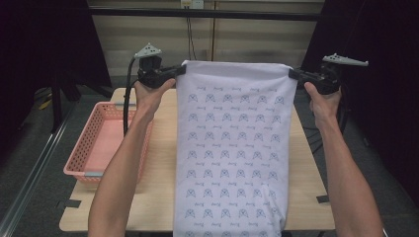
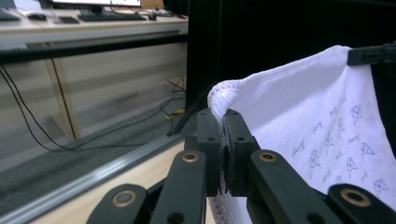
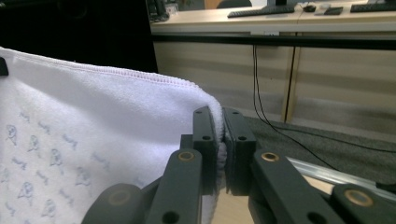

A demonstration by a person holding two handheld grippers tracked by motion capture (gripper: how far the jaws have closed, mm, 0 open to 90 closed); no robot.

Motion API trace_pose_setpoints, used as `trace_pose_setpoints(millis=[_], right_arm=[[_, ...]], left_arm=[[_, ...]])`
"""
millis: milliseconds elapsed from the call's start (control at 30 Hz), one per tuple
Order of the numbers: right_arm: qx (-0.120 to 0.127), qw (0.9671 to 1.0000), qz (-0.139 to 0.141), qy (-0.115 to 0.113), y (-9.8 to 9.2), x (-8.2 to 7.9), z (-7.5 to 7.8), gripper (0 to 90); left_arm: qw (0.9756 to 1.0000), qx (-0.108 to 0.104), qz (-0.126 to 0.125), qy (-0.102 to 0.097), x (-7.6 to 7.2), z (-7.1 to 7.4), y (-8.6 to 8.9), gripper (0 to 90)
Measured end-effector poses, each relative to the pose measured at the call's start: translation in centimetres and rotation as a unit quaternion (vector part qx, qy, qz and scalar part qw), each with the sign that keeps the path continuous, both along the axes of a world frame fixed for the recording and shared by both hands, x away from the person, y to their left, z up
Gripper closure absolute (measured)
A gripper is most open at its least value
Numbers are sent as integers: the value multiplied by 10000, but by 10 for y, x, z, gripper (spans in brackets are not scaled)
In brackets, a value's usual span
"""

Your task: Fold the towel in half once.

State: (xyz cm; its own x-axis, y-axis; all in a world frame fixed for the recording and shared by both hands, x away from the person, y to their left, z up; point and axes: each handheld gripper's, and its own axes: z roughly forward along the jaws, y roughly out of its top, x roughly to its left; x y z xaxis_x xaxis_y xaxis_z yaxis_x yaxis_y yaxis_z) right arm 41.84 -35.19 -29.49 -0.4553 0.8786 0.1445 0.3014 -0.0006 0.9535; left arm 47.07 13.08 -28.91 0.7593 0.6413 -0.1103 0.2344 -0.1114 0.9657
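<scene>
White towel [image 1: 232,148] with small blue pictures, held up by its two top corners and hanging flat and wide over the wooden table [image 1: 163,163]. Stretched tight along the top edge, most likely so the cloth opens out smooth and is easy to fold or lay down. Bottom end cut off by the lower edge of the high view, so hard to say whether it touches the table or hangs past the near side. Back of the cloth hidden, and a big part of the table too.

Pink plastic basket [image 1: 99,148] at the left side of the table, well apart from the towel and partly behind the left arm. Inside looks bare, but the near part is covered by that arm.

Left gripper [image 1: 180,70], up high at the towel's top left corner, jaws squeezed together on the hem. Seen close in the left gripper view [image 2: 223,116], with a little bump of cloth poking out above the jaws.

Right gripper [image 1: 292,74], level with the other one at the top right corner, jaws pinched together on the cloth there as well [image 3: 219,116]. Kept at the same height, probably to stop the towel from slanting.

Tiny blue pictures too small and blurry to name.
</scene>
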Motion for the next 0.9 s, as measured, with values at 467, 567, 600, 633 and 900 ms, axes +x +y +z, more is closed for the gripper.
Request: trace_pose_setpoints(millis=[467,567,600,633,900], right_arm=[[-189,9969,640,428,10,-37,-47,855],[-280,9949,802,545,11,-54,-60,855],[-289,9944,837,580,11,-59,-63,855],[-276,9939,881,598,11,-66,-66,856],[-299,9866,1271,976,12,-124,-107,856]], left_arm=[[9975,443,-360,419,-47,-57,9,873],[9954,651,-525,462,-64,-67,8,873],[9949,659,-601,470,-70,-71,9,873],[9944,676,-644,493,-78,-75,10,873],[9895,704,-914,868,-128,-111,17,872]])
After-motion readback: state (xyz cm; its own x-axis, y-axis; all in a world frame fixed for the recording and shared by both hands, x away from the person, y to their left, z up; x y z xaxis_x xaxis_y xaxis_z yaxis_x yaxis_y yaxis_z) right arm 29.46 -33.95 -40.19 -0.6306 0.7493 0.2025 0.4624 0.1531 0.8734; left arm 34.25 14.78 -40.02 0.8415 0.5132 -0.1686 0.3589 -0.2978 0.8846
